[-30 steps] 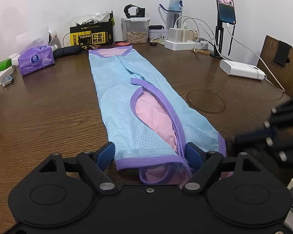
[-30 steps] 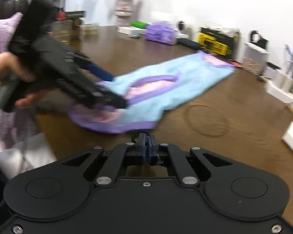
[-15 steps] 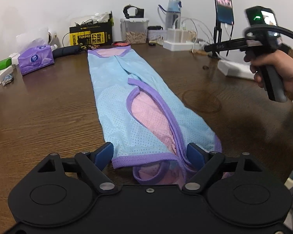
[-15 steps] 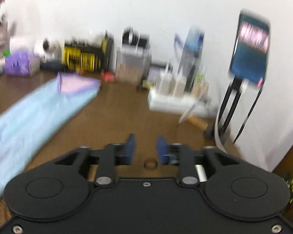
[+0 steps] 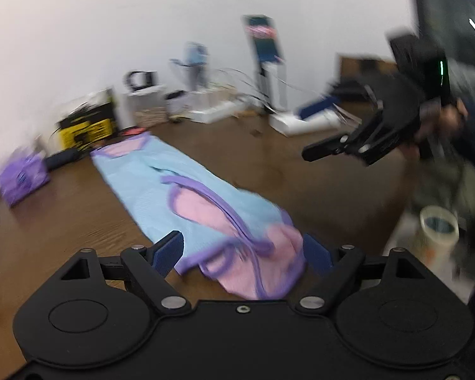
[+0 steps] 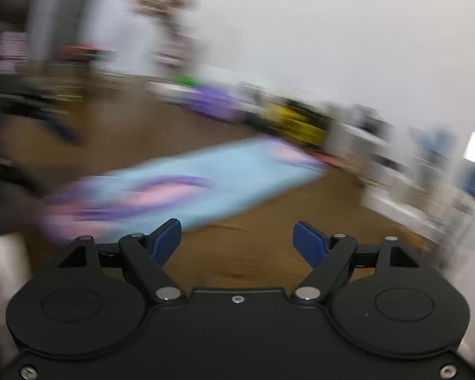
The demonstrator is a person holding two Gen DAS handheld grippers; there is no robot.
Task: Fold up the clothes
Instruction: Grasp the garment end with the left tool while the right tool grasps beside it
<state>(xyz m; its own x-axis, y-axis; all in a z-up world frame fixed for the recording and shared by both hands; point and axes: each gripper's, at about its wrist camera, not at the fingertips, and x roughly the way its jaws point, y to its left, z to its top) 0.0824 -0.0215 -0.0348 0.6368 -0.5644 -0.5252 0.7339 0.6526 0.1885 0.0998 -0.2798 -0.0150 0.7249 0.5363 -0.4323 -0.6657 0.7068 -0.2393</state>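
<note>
A light blue garment [image 5: 186, 190] with purple trim and a pink lining lies stretched lengthwise on a brown wooden bench [image 5: 63, 221], running from the upper left of the left wrist view down to the lower centre. Its far end is flat and tidy; its near end is rumpled, with pink fabric and loops of purple binding bunched just in front of the left gripper [image 5: 242, 251]. That gripper stands wide open and holds nothing, its two blue fingertips set either side of the bunched end; whether they touch the cloth is hard to tell through the blur. The right gripper [image 5: 319, 133] appears at the upper right of the same view, held in a hand above the bench and well apart from the garment. In its own heavily blurred view the right gripper [image 6: 237, 242] is also wide open and empty, with the garment [image 6: 205, 186] a blue streak across the middle left. The cloth looks thin, light and limp, probably a mesh knit, so it should drape and slide easily and will not hold a shape. The purple bound edge at the near corners seems the firmest place to pinch, one corner per gripper. Boxes, chargers and a phone stand crowd the far edge.
</note>
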